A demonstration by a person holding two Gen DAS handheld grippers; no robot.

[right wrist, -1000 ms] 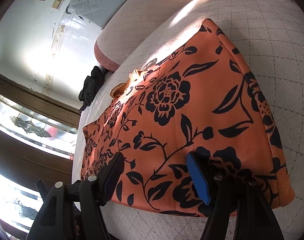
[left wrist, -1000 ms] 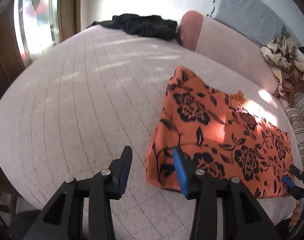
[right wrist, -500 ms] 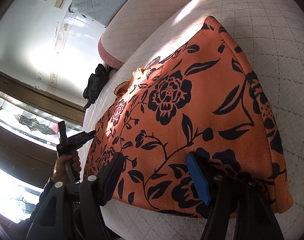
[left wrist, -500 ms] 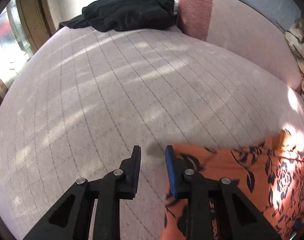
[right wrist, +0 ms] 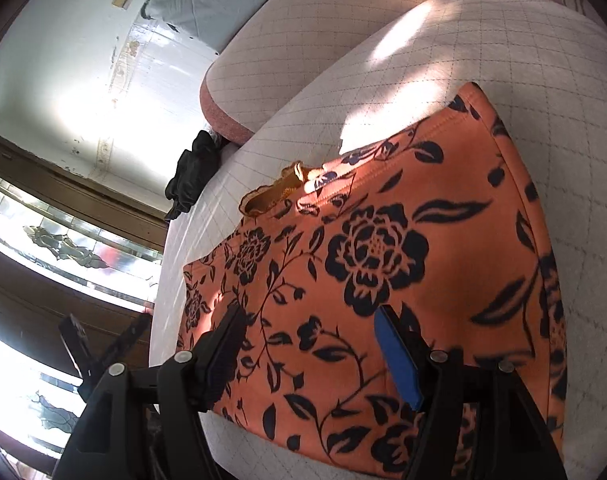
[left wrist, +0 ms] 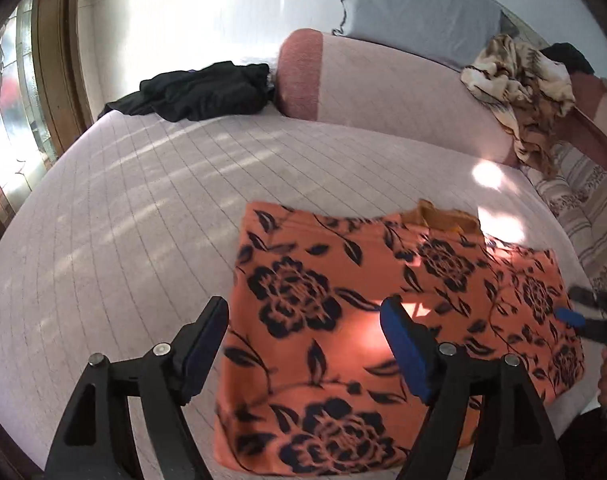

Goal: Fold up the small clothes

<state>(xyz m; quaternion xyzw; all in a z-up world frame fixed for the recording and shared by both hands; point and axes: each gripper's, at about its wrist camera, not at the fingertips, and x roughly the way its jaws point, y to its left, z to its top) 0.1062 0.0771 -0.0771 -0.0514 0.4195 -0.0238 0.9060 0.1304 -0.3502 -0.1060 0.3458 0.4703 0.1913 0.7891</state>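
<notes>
Left wrist view: my left gripper [left wrist: 303, 344] hangs with its jaws spread wide over the near left corner of an orange cloth [left wrist: 383, 304] printed with black flowers, and it holds nothing. Half a second ago the jaws were much narrower and pointed out across the bare bed, with the cloth only at the lower right; a second ago they were open beside this same corner. So I have swung away and come back, opened again. I judge that the cloth is already folded at least once and that I am lining up for the next grab.

The cloth lies flat on the quilted pale bed [left wrist: 143, 208], close to its near edge. In the right wrist view my right gripper [right wrist: 307, 344] hovers wide open over the cloth's near edge, empty, much as it was a second ago.

Around it: a black garment [left wrist: 199, 92] heaped at the bed's far left corner, a pink bolster [left wrist: 383, 76] along the far edge, and a brown patterned cloth [left wrist: 519, 84] draped at the far right. Nothing lies between my grippers and the orange cloth.
</notes>
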